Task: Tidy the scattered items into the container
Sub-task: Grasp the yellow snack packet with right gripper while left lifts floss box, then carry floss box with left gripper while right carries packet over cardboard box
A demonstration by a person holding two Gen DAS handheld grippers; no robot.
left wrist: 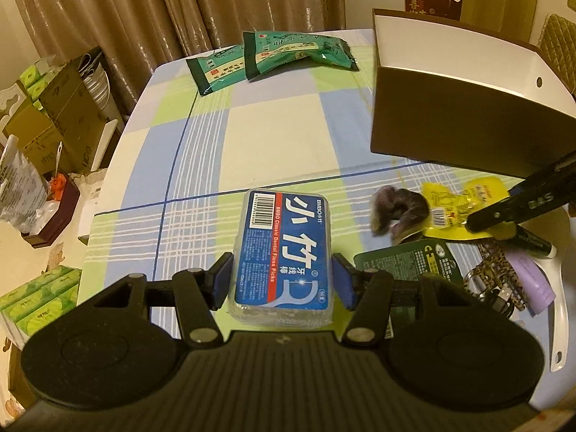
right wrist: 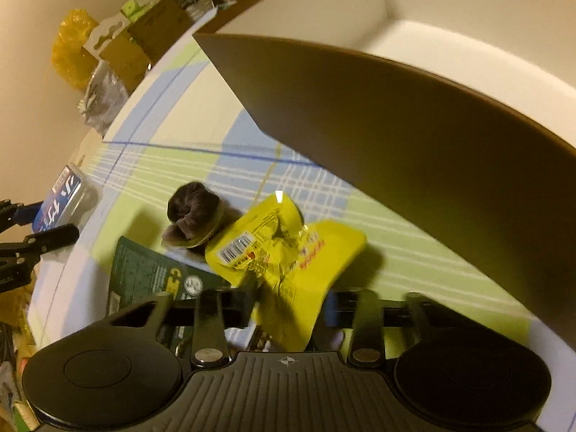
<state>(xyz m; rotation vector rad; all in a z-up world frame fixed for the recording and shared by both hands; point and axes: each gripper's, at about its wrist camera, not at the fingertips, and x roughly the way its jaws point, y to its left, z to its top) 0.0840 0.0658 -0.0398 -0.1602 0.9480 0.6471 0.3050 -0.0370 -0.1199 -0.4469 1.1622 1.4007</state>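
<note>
A: Left tongs clamped on the floss pick box: clear plastic, blue label, white characters, barcode at the far end. Lifted above the checked surface, blue pads pressing both long sides.

B: Right tongs closed on the yellow packet, crinkled foil with a barcode and red print, held at its near edge just in front of the brown container.

A: Around that packet?

B: Dark scrunchie touching it at 10 o'clock, green card beneath at 9 o'clock. Lavender tube and leopard-print clip at 4 o'clock in the left view, partly under the right tongs.

A: Two green pouches at 12 o'clock, far across the surface. Container wall at 1 o'clock, tall and upright, open top with white inside.

B: Box's long axis running 6 to 12 o'clock, along the tongs, barcode end pointing away. Packet's long axis roughly 7 to 1 o'clock, toward the container.
</note>
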